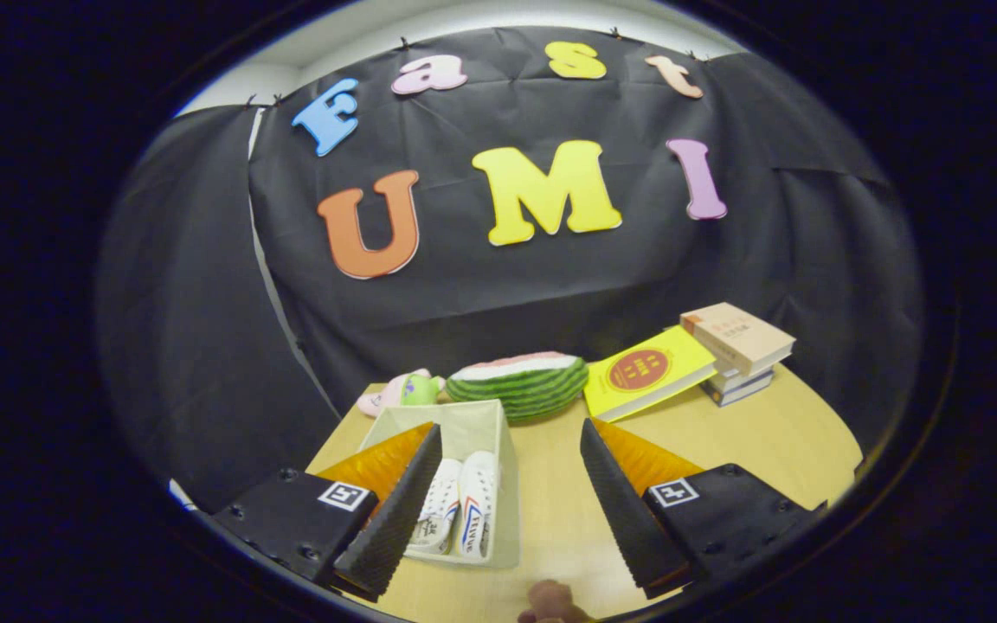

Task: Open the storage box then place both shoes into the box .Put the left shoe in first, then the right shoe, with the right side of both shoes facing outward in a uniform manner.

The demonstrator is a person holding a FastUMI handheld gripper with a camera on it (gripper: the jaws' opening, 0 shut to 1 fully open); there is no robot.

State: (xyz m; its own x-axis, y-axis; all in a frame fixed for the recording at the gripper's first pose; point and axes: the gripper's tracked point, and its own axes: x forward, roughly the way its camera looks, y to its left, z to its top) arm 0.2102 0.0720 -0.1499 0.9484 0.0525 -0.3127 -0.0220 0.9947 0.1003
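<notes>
Your storage box point(498, 484) sits open on the tabletop point(749, 441), ahead of the tool point(511, 467) and off toward its left finger, whose tip overlaps the box's near left corner in this view; I can't tell whether it touches. Both shoes point(459, 510) already lie inside, side by side and touching, their long axes running away from you along the box's length, soles down as far as I can judge. The tool's fingers stand wide apart and hold nothing; the gap between them looks down on bare tabletop just right of the box's right wall. So the loading looks done, and whatever move comes next turns on the box lying left of your centre line: you'd need to swing left to reach it. Beyond the box, near its far end, sit a watermelon-slice toy point(520, 382) and a small pink-and-green plush point(399, 391). Further right, well apart from the box, a yellow book point(647, 374) leans against a stack of books point(736, 350). A small brown object point(550, 601) lies close under the tool.
</notes>
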